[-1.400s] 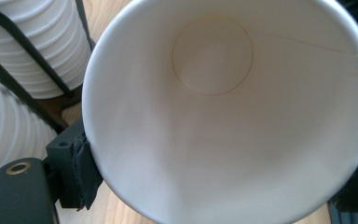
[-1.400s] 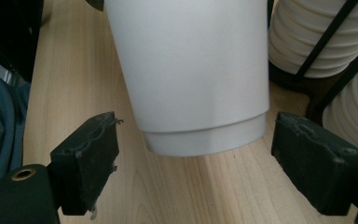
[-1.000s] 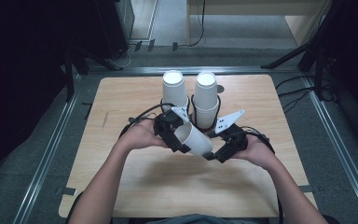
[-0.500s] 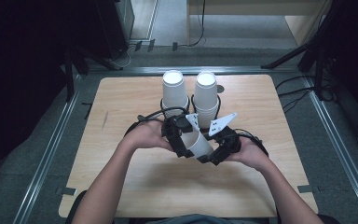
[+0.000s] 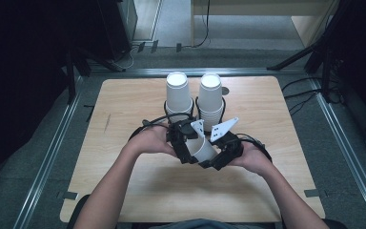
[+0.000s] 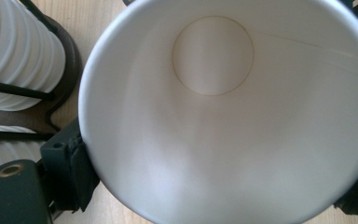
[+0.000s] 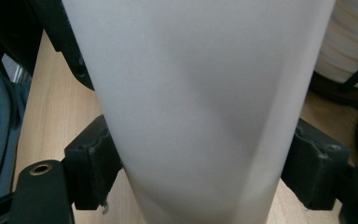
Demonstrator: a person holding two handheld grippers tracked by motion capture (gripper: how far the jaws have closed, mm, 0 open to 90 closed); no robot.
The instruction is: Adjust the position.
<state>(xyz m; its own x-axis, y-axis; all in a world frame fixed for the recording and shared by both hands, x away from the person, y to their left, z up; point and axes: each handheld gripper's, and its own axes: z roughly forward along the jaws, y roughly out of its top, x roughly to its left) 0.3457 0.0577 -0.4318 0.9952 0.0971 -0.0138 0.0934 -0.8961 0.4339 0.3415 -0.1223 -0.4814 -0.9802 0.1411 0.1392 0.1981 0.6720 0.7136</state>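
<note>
A white paper cup hangs tilted above the middle of the table, between both grippers. My left gripper is shut on its rim end. The left gripper view looks straight into the cup, with a pad against the outside of the rim. My right gripper has just been closing with the cup's body between its jaws. In the right gripper view both pads touch the cup wall.
Two tall stacks of white cups stand upside down in black wire holders just behind the grippers, at the back middle of the wooden table. One stack is close on the left gripper's left.
The two hands have drawn closer together around the cup. The right gripper's jaws have closed in on the cup's body. The cup stays in the left gripper.
</note>
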